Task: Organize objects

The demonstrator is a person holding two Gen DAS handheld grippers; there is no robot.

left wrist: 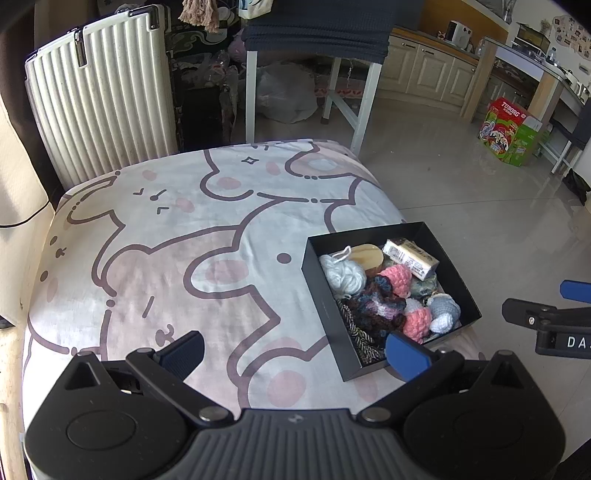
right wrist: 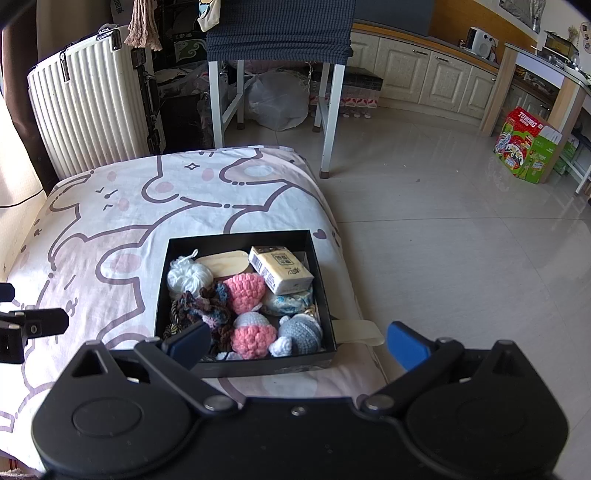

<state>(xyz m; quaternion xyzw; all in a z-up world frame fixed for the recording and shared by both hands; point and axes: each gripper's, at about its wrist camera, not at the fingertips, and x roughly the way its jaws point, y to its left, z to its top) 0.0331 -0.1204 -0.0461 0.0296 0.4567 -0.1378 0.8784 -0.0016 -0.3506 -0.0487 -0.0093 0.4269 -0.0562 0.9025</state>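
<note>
A black open box (left wrist: 321, 295) (right wrist: 161, 288) sits at the right edge of a cushion with a cartoon print (left wrist: 166, 258) (right wrist: 92, 236). It holds white yarn (right wrist: 188, 277), a wooden piece (right wrist: 225, 262), a tissue pack (right wrist: 280, 271), pink crochet balls (right wrist: 245, 291), a grey crochet piece (right wrist: 301, 330) and dark braided yarn (right wrist: 199, 306). My left gripper (left wrist: 295, 350) is open and empty, above the cushion left of the box. My right gripper (right wrist: 299, 341) is open and empty, above the box's near side.
A white ribbed suitcase (left wrist: 99, 96) stands behind the cushion. A white-legged table with a dark cloth (right wrist: 277, 33) and a plastic bag (right wrist: 277, 99) are beyond. Tiled floor (right wrist: 461, 240) lies right, with a Tuborg carton (right wrist: 528, 147) and kitchen cabinets (right wrist: 424, 74).
</note>
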